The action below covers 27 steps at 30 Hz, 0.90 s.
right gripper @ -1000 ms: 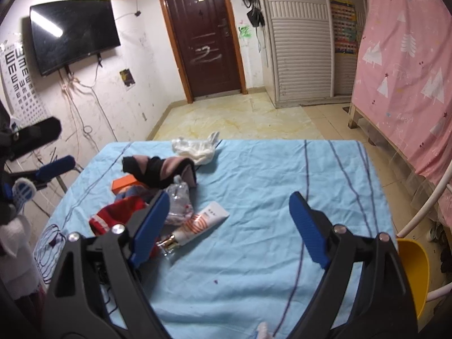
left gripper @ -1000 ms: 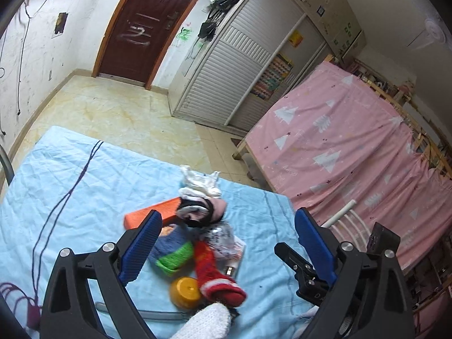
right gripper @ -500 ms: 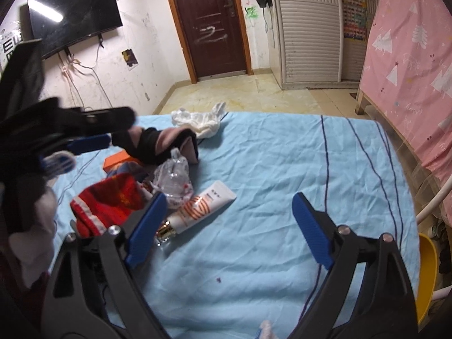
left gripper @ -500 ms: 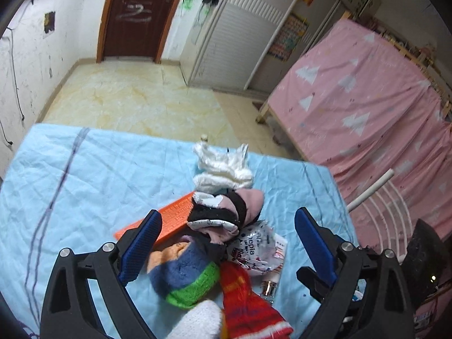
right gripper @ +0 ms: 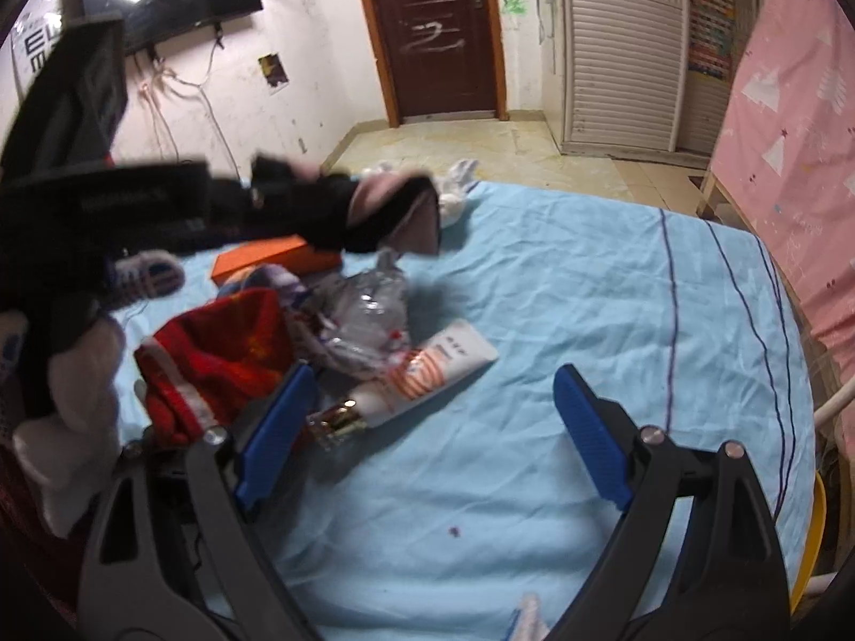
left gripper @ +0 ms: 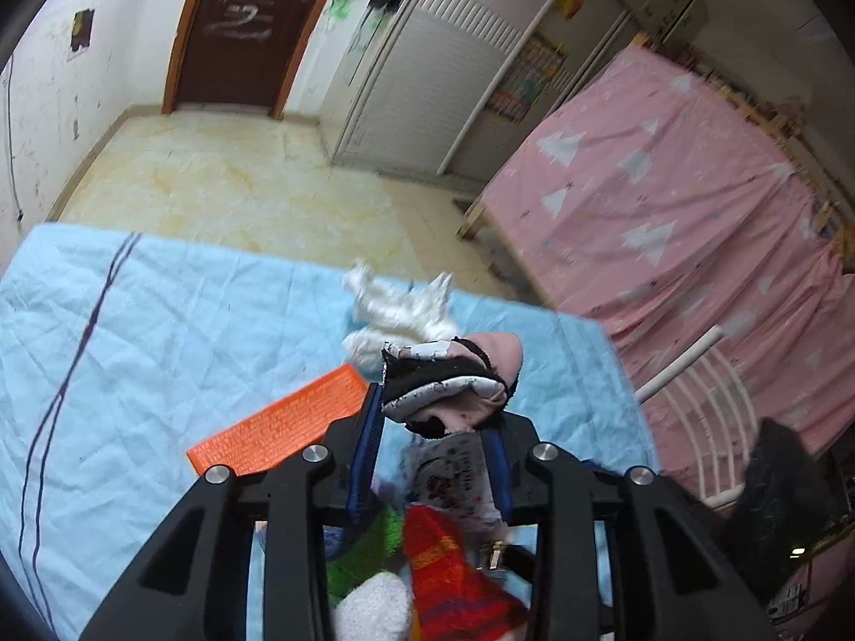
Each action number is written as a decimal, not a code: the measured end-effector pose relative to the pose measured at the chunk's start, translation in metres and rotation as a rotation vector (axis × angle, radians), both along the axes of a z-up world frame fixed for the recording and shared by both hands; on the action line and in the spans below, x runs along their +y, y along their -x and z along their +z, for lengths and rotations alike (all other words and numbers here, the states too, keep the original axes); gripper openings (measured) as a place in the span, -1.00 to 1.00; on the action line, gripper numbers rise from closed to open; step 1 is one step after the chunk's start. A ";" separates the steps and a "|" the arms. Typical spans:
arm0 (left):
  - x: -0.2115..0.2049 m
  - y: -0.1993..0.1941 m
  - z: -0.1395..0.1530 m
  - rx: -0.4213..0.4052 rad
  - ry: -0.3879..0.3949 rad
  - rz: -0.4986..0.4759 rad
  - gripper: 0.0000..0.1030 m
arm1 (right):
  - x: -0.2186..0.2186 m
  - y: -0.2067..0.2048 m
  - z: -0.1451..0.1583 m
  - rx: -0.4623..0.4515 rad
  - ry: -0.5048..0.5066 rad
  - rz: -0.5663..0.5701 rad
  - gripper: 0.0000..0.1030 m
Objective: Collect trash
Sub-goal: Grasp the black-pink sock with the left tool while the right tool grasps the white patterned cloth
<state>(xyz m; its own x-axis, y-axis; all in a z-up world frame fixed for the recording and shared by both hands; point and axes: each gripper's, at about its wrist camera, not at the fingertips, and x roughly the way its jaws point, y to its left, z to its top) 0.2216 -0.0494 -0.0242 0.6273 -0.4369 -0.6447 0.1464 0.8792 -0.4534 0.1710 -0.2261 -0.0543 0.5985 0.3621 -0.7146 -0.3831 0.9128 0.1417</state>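
Left side first: my left gripper (left gripper: 433,422) is clamped on a black, pink and white garment (left gripper: 449,382); its blue pads press that bundle from both sides; the right wrist view shows the same garment (right gripper: 368,208) carried above the blue sheet (right gripper: 588,294), clear of the pile beneath it, with the picture blurred there. Left of the held garment, an orange flat box (left gripper: 283,430) lies on the sheet (left gripper: 160,331); in the right view that box (right gripper: 267,262) sits behind the pile. Beyond the garment, a white crumpled cloth (left gripper: 401,315) rests near the far edge of the bed. Directly under my left gripper, a crumpled clear plastic wrapper (left gripper: 454,481) lies on the sheet, with a red knitted item (left gripper: 454,582) and a green-edged knit piece (left gripper: 368,545) beside it at the bottom of the frame.

Middle of the right view: the red knitted item (right gripper: 219,358) lies at the left of the pile; the clear wrapper (right gripper: 368,315) is just right of it, touching it; a white tube with orange stripes and a gold cap (right gripper: 411,379) lies against the wrapper's near side.

Right side: my right gripper (right gripper: 427,427) stands wide apart and holds nothing; its left pad is beside the tube's gold cap; whether it touches I cannot tell. At the far right a pink patterned curtain (right gripper: 791,133) hangs along the bed frame.
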 end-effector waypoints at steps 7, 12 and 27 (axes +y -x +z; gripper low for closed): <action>0.013 0.018 0.021 -0.124 0.041 0.045 -0.51 | 0.020 -0.011 0.007 -0.037 0.040 0.007 0.70; 0.025 0.016 0.019 -0.108 0.073 0.073 -0.51 | 0.035 -0.023 0.005 -0.039 0.055 0.047 0.55; 0.030 0.019 0.019 -0.133 0.056 0.096 -0.51 | 0.048 -0.019 0.009 -0.072 0.072 0.078 -0.52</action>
<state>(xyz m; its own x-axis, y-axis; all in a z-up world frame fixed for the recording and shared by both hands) 0.2021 -0.0194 -0.0052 0.7460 -0.4039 -0.5295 0.1247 0.8658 -0.4847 0.1900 -0.1782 -0.0450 0.6208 0.3592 -0.6968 -0.4605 0.8864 0.0467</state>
